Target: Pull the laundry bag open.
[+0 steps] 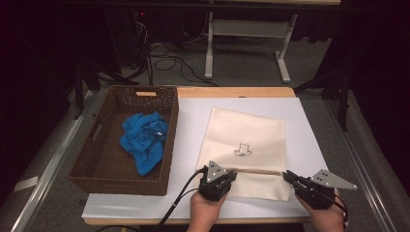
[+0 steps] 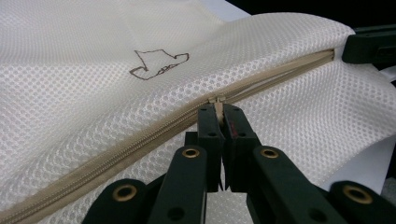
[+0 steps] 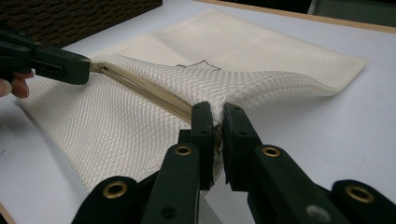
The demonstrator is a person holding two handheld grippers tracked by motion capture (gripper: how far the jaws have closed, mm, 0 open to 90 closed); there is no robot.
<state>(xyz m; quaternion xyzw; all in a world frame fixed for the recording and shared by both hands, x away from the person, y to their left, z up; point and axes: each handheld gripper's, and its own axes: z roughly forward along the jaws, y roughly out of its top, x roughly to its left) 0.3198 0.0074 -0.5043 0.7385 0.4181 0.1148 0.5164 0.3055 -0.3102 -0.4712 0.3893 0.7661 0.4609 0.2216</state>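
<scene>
A cream mesh bag point(image 1: 246, 130) with a small dark drawing lies flat on the white sheet point(image 1: 193, 121). Its tan zipper point(image 1: 256, 171) runs along the near part of the bag. My left gripper point(image 1: 232, 172) is shut on the zipper pull point(image 2: 217, 101), part-way along the zipper. My right gripper point(image 1: 286, 175) is shut on the bag's right end, where the zipper point(image 3: 140, 86) finishes. The mesh bunches up between its jaws. In the right gripper view the left gripper point(image 3: 86, 70) sits farther along the zipper.
A brown wicker basket point(image 1: 171, 140) stands to the left of the sheet with a crumpled blue cloth point(image 1: 144, 137) inside. The table's wooden edge point(image 1: 232, 92) runs behind the sheet. Cables and a table frame lie on the floor beyond.
</scene>
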